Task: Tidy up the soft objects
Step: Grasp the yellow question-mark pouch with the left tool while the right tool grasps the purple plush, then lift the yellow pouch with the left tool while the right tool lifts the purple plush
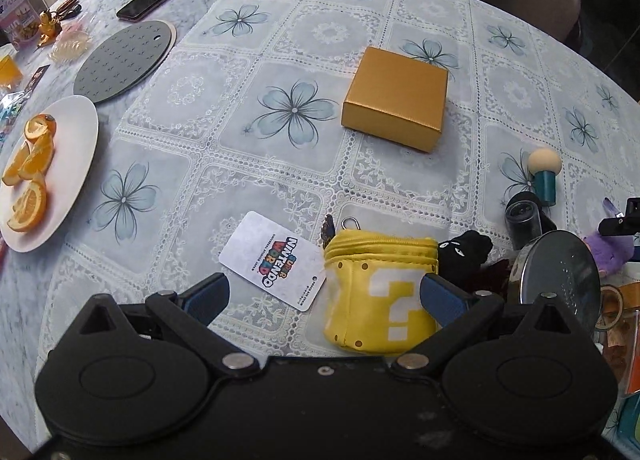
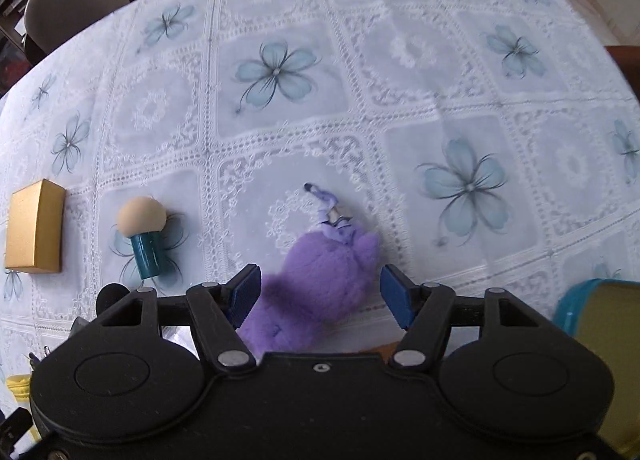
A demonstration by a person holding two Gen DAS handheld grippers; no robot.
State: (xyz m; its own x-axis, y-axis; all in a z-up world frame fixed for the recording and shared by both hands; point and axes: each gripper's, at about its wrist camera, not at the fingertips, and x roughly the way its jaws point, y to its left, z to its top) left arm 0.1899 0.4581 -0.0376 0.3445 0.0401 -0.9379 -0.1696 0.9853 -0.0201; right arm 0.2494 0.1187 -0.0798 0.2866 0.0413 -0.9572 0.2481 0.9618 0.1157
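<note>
Left gripper (image 1: 324, 294) hangs spread wide, yellow pouch (image 1: 380, 288) against its right finger and not yet gripped, while right gripper (image 2: 319, 292) straddles purple plush (image 2: 320, 284), jaws parted for a clean squeeze.

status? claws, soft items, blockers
Both claws open, left, right. Right straddles purple plush, no squeeze. Left beside yellow pouch. Nothing blocking.

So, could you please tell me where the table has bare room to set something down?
Free cloth lies between the orange plate and gold box, and beyond the purple plush. It is crowded around the yellow pouch.
</note>
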